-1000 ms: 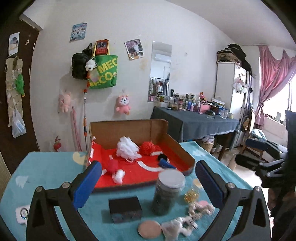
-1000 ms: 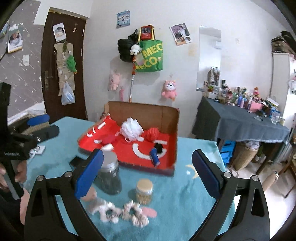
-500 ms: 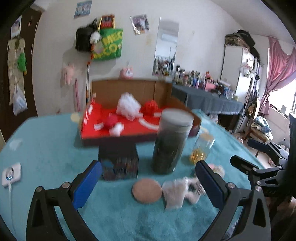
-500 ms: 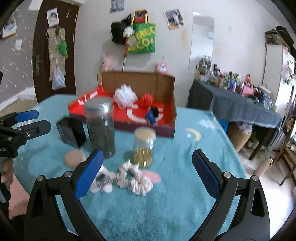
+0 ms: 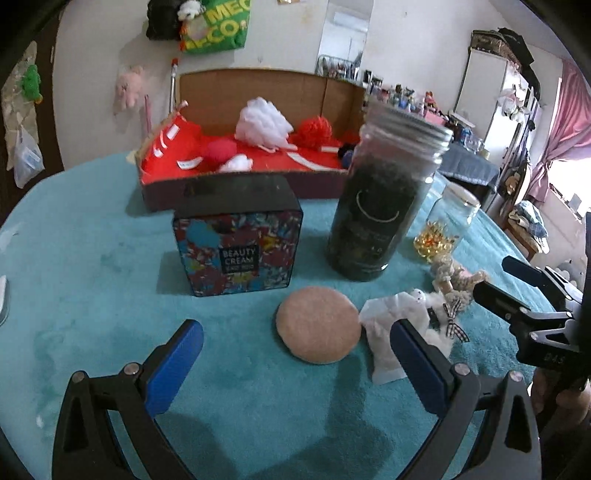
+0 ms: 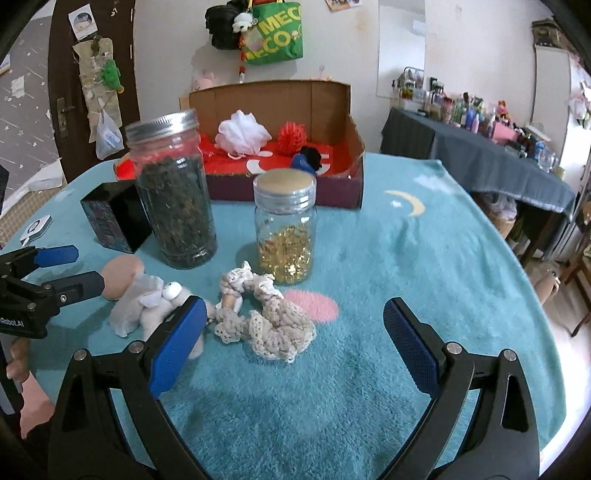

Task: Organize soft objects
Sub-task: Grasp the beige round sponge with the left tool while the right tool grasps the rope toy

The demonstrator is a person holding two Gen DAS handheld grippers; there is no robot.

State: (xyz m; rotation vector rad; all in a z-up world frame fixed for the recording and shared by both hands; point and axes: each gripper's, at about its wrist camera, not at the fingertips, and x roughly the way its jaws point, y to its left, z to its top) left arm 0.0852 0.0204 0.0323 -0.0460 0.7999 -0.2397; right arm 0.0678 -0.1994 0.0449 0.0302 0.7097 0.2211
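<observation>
Left hand-held gripper (image 5: 295, 354) wide open, empty, pink puff (image 5: 318, 324) between its fingers, perhaps just beyond.

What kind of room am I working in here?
Probably a lived-in bedroom: a side table crowded with cosmetic bottles, a wall mirror, plush toys and a green tote bag hung on the wall.
</observation>
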